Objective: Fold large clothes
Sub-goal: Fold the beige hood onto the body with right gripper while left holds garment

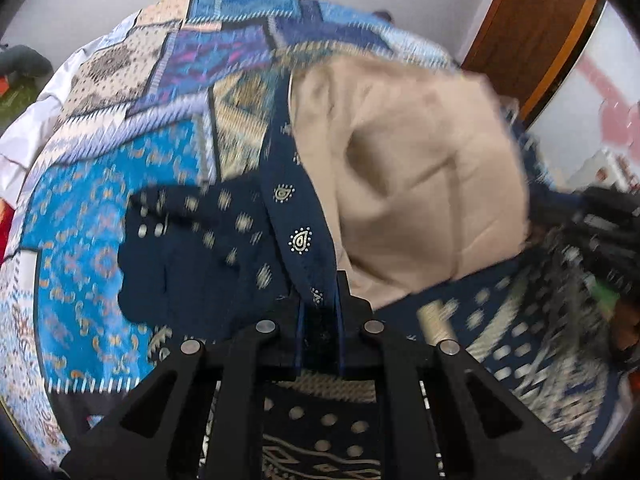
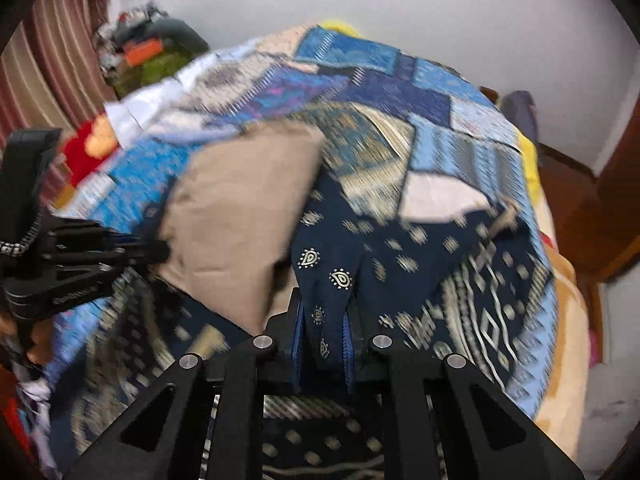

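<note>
A large navy garment with a silver print and a beige lining lies on the bed; it also shows in the right wrist view. My left gripper is shut on a navy edge strip with paisley dots. My right gripper is shut on another navy paisley edge. The left gripper shows at the left of the right wrist view, and the right gripper shows blurred at the right of the left wrist view. The frames are motion-blurred.
A blue patchwork bedspread covers the bed under the garment. A pile of clothes sits at the far left by a striped curtain. A wooden door frame and a peach blanket lie to the right.
</note>
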`<state>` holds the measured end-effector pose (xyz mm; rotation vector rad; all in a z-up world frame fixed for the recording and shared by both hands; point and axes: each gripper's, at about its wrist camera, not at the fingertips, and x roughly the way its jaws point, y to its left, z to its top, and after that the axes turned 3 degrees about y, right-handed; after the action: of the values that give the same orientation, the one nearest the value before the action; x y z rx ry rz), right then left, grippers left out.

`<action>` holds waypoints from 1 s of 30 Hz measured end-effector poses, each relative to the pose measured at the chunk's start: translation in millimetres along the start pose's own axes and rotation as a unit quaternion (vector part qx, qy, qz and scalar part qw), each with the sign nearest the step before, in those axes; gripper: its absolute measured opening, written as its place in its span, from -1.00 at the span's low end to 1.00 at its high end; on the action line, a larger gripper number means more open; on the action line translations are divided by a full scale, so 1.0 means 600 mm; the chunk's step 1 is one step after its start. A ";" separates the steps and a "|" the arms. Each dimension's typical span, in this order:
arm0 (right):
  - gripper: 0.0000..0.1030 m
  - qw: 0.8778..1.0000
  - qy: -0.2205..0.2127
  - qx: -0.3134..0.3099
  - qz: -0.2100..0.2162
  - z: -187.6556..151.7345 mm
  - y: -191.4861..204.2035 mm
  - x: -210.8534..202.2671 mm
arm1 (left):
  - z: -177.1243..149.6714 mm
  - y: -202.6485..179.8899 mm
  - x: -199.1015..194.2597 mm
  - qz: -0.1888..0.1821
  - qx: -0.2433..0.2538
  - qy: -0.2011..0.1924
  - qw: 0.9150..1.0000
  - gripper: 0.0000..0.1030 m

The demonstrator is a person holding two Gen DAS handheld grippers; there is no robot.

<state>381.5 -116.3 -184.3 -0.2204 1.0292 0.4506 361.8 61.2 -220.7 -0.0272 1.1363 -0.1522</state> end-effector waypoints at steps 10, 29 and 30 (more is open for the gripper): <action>-0.76 0.997 0.046 0.011 -0.065 -0.049 -0.050 0.008 | -0.040 0.008 0.017 0.016 -0.011 -0.003 1.000 -0.58; -0.75 0.994 0.018 0.050 -0.093 -0.076 -0.145 -0.097 | -0.037 0.054 -0.024 0.005 -0.021 0.020 1.000 0.40; -0.75 0.995 0.016 0.055 -0.083 -0.071 -0.149 -0.099 | -0.030 0.052 -0.033 0.009 -0.016 0.017 1.000 0.40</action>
<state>363.9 -227.3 -157.1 -0.2138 1.0549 0.2405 341.0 96.0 -213.6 -0.0438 1.1722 -0.1184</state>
